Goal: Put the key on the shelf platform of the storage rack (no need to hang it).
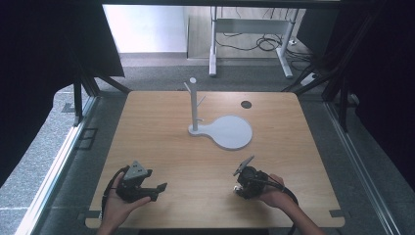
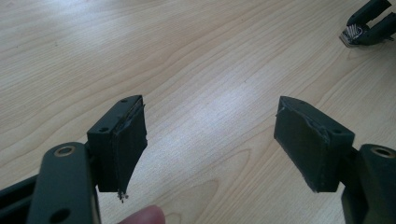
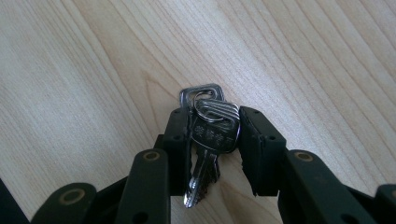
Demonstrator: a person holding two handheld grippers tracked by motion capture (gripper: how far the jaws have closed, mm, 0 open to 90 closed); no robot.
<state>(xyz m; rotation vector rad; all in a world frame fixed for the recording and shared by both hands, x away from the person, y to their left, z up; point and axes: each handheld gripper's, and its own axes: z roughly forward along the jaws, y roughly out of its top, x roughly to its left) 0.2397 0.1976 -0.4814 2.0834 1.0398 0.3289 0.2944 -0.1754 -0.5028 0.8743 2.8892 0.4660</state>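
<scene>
While both hands rest at the near edge: findings run from the left of the frame to the right.
Left gripper (image 1: 155, 188): lower left of the high view, cradled in the person's left hand (image 1: 115, 208); its own view shows the jaws standing wide apart with bare wood between them and nothing touched.
Table (image 1: 161, 142): light wood, grain plainly visible beneath both grippers.
Stand (image 1: 195, 105): centre of the high view, a white upright post with short pegs on a flat rounded base, well apart from both grippers.
Right gripper (image 3: 215, 128): lower right of the high view, in the person's right hand (image 1: 274, 196); jaws drawn narrow and clamped on the bunch of keys.
Bunch of keys (image 3: 210, 130): centre of the right gripper view, gripped between the two pads at the key heads; the split ring and one head stand out beyond the pad tips, the blades hang back toward the gripper body.
Handling, judged: light, stiff metal, not fragile, but smooth and slippery; loose keys are likely to swing and pivot on the ring.
Hold point, judged: flat faces of the key heads, as now; the ring stays free, seemingly for hooking over a peg.
Risk, judged: a slack grip would let the bunch slide out.
</scene>
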